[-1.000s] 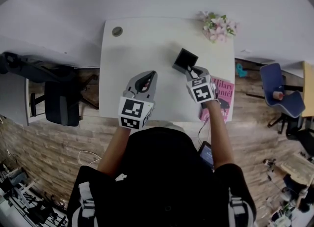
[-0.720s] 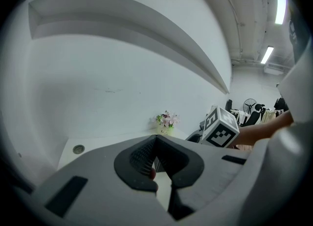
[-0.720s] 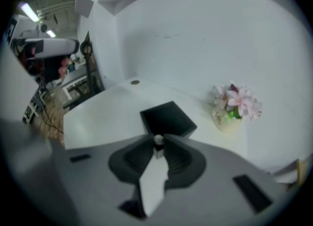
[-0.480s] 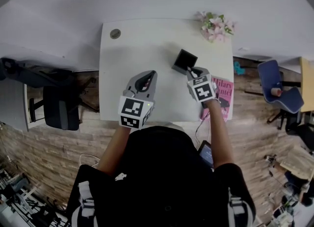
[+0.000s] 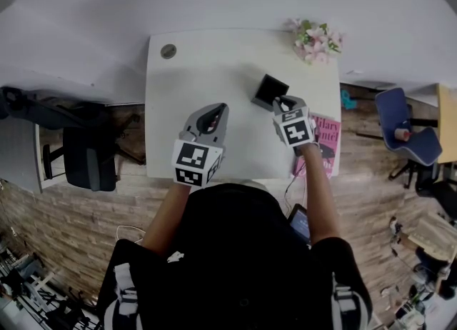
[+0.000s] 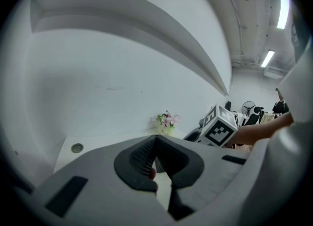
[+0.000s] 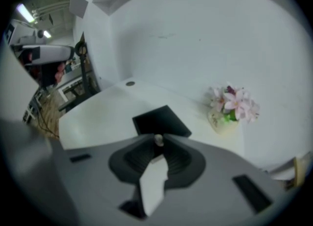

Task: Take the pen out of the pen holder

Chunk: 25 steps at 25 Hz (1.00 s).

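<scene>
A black square pen holder (image 5: 270, 91) stands on the white table (image 5: 186, 71), right of its middle. My right gripper (image 5: 284, 100) sits at the holder's near right corner. In the right gripper view the jaws (image 7: 158, 139) are closed on the small pale end of a pen (image 7: 158, 140), just over the holder (image 7: 160, 120). The rest of the pen is hidden. My left gripper (image 5: 220, 109) hovers over the table's near middle, shut with nothing in it, and its jaws (image 6: 156, 142) meet at the tips.
A small pot of pink flowers (image 5: 318, 39) stands at the table's far right corner. A pink book (image 5: 327, 132) lies at the near right edge. A round cable grommet (image 5: 168, 51) is at the far left corner. Chairs stand at both sides of the table.
Hardly anything has changed. The right gripper stays at the pen holder and the left gripper holds still; only the head view has shifted slightly.
</scene>
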Tool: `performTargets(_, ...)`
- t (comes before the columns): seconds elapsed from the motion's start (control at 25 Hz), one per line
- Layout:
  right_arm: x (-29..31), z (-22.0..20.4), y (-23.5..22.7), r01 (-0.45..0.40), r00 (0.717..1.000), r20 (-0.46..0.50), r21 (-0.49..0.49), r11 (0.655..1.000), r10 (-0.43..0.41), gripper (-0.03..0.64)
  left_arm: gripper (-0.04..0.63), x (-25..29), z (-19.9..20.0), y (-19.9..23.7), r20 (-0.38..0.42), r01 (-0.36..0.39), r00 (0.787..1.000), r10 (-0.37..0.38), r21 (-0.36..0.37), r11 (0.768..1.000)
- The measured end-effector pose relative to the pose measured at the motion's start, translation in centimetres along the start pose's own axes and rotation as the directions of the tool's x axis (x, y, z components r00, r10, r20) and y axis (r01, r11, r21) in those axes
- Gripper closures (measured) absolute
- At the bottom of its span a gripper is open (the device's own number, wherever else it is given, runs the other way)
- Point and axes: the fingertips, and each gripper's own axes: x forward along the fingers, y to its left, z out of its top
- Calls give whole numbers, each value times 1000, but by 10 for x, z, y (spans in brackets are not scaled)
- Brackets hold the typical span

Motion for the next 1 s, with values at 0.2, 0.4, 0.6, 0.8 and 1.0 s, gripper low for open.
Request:
performTargets(0.2,2,-2,-2,26,999,-30,-56,998,-27,535,575,1,-1,1,0,3,1000,-3,-3,1000)
performTargets(0.4,4,-6,-3,32,998,-45,-62,998,-35,535,575,3,-1,0,1,9,1000,-9,-6,1000)
performTargets(0.6,4,-6,-3,41,998,-47,-75,996,-45,535,575,2,-4,0,-4,11,1000,-11,-9,1000)
performTargets(0.8,1,-4,-4,54,998,-33,-71,996,-56,541,575,1,-2,0,7,19,1000,-19,-9,1000)
performTargets(1.0,-14,10,-4,69,997,18,-30,997,-69,543,575,-5,3,3,17,24,1000,-24,2,1000)
